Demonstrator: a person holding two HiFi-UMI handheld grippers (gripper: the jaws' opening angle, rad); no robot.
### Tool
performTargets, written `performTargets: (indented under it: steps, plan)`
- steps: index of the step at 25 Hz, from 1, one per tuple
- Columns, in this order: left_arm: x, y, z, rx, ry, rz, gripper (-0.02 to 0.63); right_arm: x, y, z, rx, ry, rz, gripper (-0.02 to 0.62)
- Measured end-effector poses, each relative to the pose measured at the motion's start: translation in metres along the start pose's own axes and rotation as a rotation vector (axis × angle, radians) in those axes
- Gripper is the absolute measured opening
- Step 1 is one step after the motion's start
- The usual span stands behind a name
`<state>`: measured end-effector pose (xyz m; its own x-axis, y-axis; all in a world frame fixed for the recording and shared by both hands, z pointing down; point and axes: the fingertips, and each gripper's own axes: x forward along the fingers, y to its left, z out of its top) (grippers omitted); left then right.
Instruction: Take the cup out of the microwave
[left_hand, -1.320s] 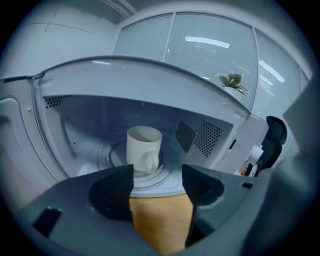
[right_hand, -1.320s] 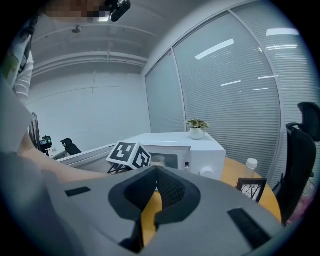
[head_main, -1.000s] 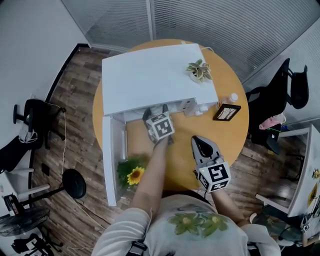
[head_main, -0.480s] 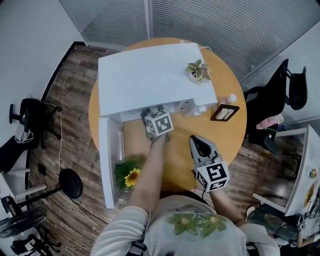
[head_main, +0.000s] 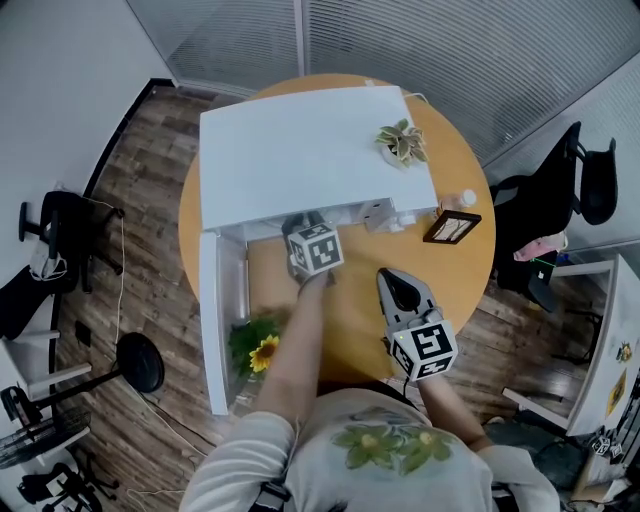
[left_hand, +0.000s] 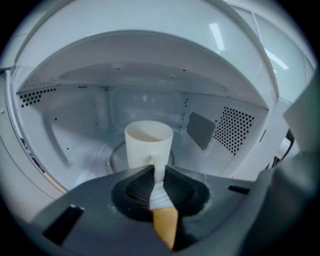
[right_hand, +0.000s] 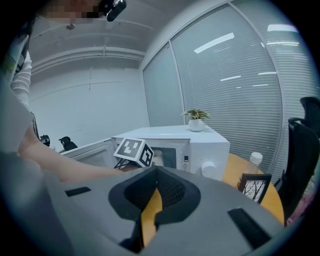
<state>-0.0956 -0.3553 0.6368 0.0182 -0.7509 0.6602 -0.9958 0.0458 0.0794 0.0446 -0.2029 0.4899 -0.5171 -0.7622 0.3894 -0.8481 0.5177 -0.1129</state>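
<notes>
A white cup (left_hand: 148, 144) stands upright on the turntable inside the white microwave (head_main: 300, 150). Its handle (left_hand: 159, 172) faces me. My left gripper (left_hand: 159, 189) reaches into the oven's mouth. Its jaws have just been closing and now pinch the handle between the pads. In the head view only its marker cube (head_main: 315, 248) and the forearm show; the fingertips are hidden under the microwave's top. My right gripper (head_main: 397, 285) hovers over the orange table (head_main: 355, 325), right of the left arm, shut with nothing in it (right_hand: 150, 200).
The microwave door (head_main: 212, 320) stands swung open to the left. A small potted plant (head_main: 400, 142) sits on the microwave. A sunflower bunch (head_main: 262, 350) lies by the door. A photo frame (head_main: 452, 226) and a bottle (head_main: 466, 197) stand at the table's right.
Both grippers keep their places in the head view. The left marker cube has rolled a little; the picture itself has shifted slightly.
</notes>
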Motion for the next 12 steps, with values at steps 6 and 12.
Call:
performTargets:
  steps: [6,12]
  plan:
    - [-0.007,0.005,-0.004,0.026,-0.010,-0.007,0.054,0.004,0.003,0.002,-0.004,-0.002,0.019,0.017]
    - [-0.018,0.004,-0.011,0.056,-0.021,-0.024,0.051,0.004,0.005,0.005,-0.005,-0.004,0.030,0.017]
